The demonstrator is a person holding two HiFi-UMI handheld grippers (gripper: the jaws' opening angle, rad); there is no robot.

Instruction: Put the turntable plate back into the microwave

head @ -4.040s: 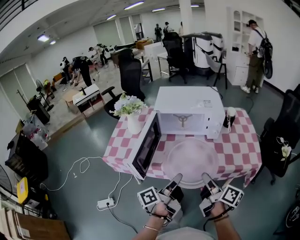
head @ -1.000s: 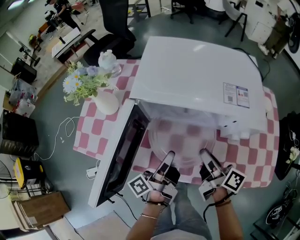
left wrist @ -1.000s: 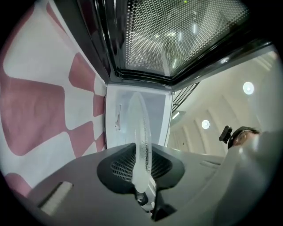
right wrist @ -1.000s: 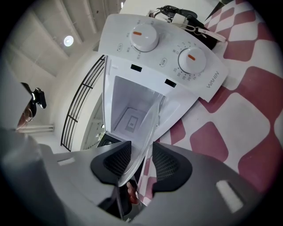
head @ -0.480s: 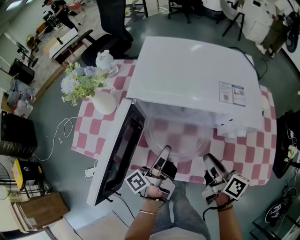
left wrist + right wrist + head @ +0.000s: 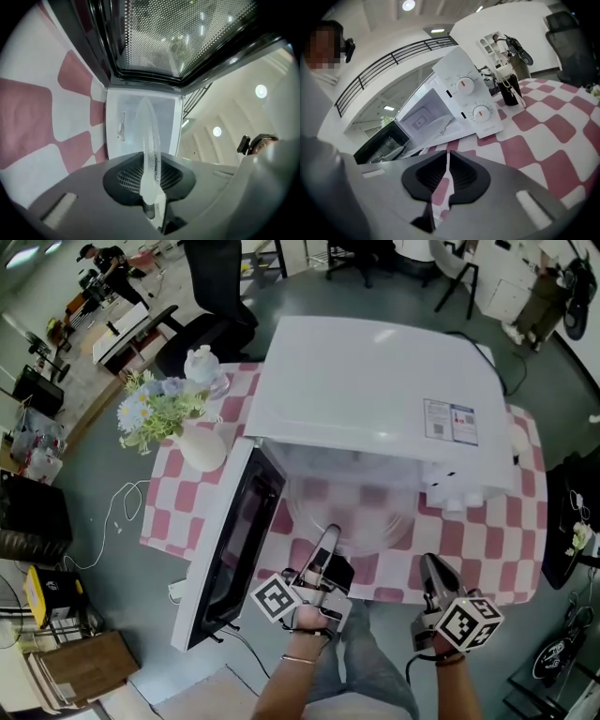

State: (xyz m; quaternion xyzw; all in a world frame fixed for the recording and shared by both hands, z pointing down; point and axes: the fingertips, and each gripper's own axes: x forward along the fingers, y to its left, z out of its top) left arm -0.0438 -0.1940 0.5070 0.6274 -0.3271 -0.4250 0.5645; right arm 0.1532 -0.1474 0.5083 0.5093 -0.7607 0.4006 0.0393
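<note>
The table [image 6: 492,542] is dominated by the open microwave [image 6: 375,390]; the turntable plate [image 6: 352,512] is held partway inside, its rim pinched by the left claw [image 6: 328,538]; the right claw [image 6: 433,568] is closing, empty; held one-sidedly, the glass could be tipped and dropped.

Far half of turntable plate [image 6: 352,517] hidden under microwave [image 6: 370,395] top

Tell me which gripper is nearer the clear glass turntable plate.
Left. The left gripper clamps the clear glass turntable plate at its near rim; the right gripper is off it, further right, jaws closing on nothing.
</note>
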